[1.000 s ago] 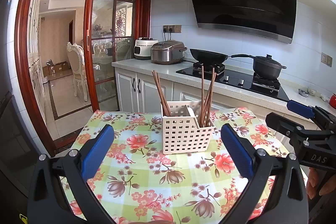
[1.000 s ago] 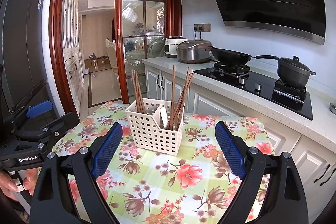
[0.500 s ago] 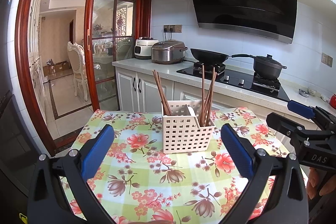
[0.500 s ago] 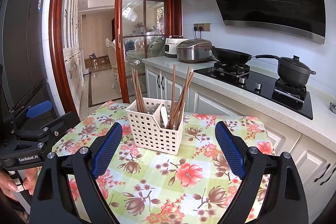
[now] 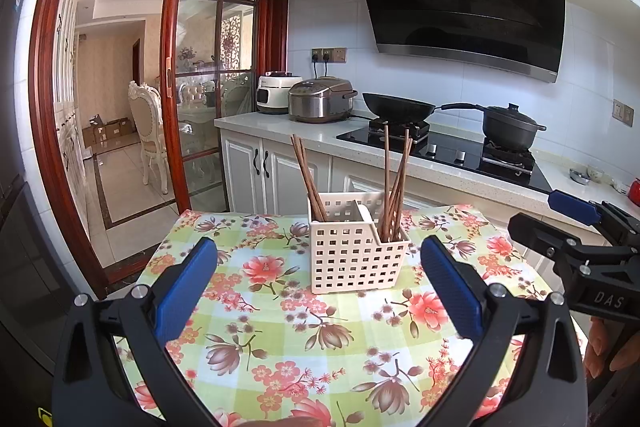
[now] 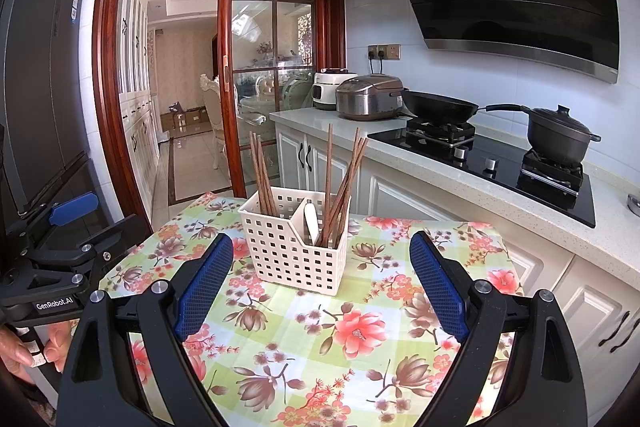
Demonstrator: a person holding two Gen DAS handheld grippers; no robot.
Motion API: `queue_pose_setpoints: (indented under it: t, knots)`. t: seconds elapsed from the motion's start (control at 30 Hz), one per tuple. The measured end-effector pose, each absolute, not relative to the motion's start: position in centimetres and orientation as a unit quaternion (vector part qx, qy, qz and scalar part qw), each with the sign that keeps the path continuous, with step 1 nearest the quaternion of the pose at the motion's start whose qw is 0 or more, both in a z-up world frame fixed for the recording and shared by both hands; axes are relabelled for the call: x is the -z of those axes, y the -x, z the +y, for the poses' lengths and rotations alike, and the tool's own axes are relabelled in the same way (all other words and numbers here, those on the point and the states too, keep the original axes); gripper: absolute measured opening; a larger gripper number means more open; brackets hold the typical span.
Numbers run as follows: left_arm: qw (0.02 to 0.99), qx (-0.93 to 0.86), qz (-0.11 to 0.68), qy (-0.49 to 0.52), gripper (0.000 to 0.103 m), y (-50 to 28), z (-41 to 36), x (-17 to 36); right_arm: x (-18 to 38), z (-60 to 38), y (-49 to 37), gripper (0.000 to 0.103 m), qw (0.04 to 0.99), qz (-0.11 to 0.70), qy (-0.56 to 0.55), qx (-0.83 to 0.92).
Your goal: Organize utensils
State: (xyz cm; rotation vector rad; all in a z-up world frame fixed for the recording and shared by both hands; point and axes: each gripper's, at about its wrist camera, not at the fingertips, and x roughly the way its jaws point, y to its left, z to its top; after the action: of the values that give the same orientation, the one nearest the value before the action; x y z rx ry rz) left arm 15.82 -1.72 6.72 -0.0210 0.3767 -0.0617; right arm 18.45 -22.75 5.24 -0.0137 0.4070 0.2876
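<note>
Currently left gripper (image 5: 318,285) has its jaws wide apart, nothing between the blue pads (image 5: 185,290). White utensil basket (image 5: 356,251) stands on the floral tablecloth (image 5: 280,339) just beyond the jaw gap, centred, not touched. Chopsticks (image 5: 306,177) lean in its left compartment, more chopsticks (image 6: 344,183) plus a white spoon (image 6: 311,219) in the right. Right gripper (image 6: 320,281) likewise spread wide and empty, basket ahead of its gap, slightly toward the left jaw.
</note>
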Motion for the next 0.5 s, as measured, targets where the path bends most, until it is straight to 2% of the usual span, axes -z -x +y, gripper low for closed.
queue_pose_setpoints:
  t: [0.5]
  knots:
    - [0.983, 0.027, 0.182, 0.007, 0.098, -15.5, -1.69, -7.19, -5.39, -22.82, -18.4, 0.085, 0.969, 0.2, 0.007, -0.143]
